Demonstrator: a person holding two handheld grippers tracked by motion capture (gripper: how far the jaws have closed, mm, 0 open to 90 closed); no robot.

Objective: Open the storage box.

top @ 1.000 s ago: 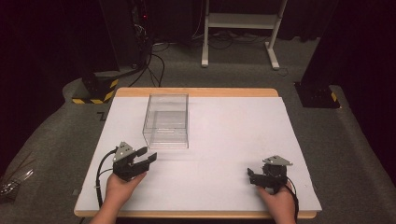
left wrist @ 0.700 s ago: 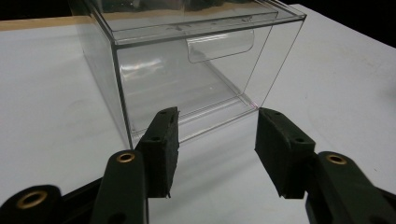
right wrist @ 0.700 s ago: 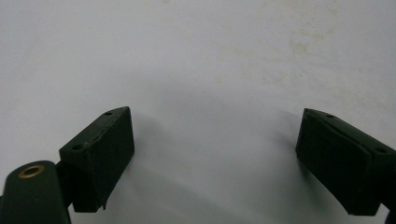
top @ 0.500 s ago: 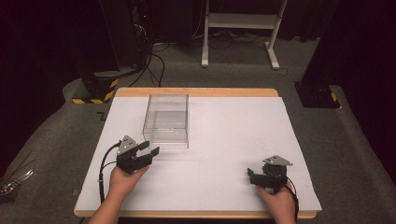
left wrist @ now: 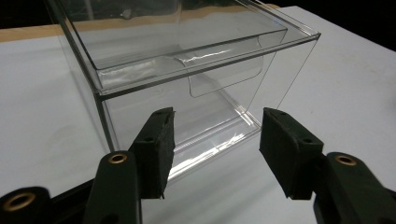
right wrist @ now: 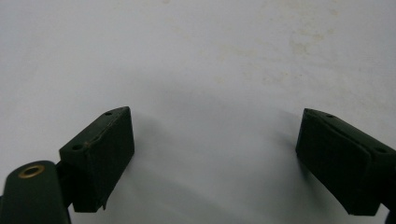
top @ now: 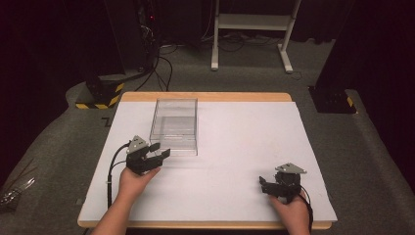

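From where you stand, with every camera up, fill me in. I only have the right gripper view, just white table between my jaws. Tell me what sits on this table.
Observer: One clear plastic box, on the left half of the table, toward the far edge.
Operator: Report where the left gripper is.
Observer: The left gripper is right at the box's near end, jaws open, touching nothing.
Operator: Describe that near end.
Observer: In the left gripper view it is a drawer front with a curved finger notch, facing the jaws.
Operator: Place my gripper on the table.
Observer: The right gripper is near the front right corner, far from the box.
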